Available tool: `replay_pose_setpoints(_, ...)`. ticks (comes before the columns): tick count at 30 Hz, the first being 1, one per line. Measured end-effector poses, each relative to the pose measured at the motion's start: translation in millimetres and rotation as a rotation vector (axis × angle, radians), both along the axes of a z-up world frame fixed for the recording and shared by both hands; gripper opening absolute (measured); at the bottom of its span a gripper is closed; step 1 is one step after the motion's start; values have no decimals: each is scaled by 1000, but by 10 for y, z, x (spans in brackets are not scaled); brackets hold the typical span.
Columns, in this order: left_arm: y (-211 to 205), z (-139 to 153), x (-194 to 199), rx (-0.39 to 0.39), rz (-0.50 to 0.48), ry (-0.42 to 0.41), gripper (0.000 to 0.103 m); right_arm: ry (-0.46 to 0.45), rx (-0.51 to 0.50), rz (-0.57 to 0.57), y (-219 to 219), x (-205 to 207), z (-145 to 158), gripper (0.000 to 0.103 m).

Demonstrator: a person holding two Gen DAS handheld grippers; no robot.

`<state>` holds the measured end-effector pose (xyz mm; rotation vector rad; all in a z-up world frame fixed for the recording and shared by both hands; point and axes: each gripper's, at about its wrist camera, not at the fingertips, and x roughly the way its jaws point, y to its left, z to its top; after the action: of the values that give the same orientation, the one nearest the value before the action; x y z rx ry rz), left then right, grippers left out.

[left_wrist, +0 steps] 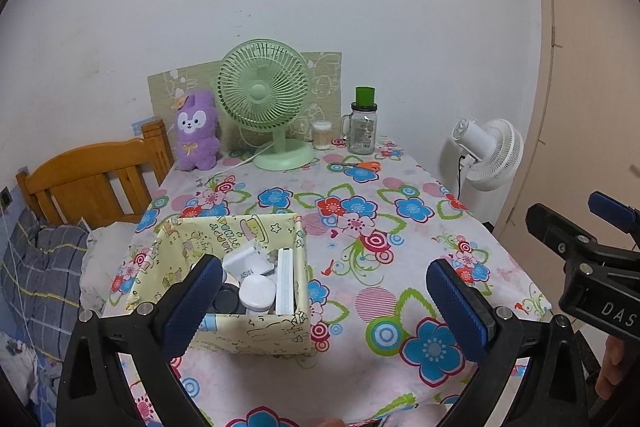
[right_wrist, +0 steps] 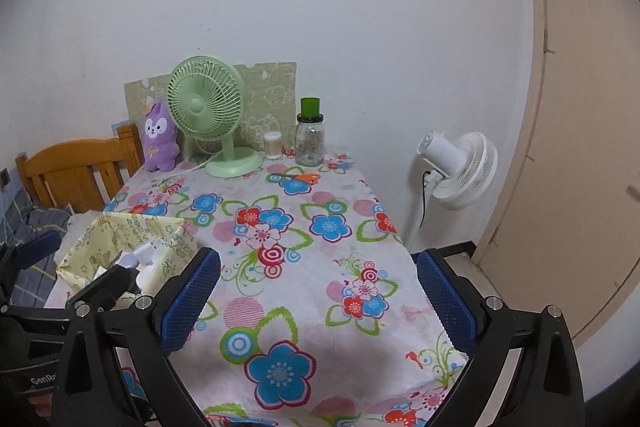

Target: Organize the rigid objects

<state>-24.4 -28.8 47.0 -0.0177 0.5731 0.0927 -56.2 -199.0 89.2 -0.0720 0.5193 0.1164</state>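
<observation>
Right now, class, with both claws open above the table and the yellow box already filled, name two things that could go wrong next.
1. The yellow box sits near the table's left edge, beside the bed; a nudge from the left claw could push it off.
2. The orange scissors lie near the glass jar and cotton swab tub; reaching for them with the right claw might knock those over.

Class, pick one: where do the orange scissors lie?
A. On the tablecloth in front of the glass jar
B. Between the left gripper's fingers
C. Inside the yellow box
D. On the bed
A: the scissors lie on the tablecloth just in front of the jar.
</observation>
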Motion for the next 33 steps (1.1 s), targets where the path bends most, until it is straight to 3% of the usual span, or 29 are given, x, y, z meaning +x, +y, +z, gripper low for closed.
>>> replay_pose_setpoints(33, -17, -8, -7, 9, 0, 3, 103, 6, 52, 13, -28, 0, -64, 101)
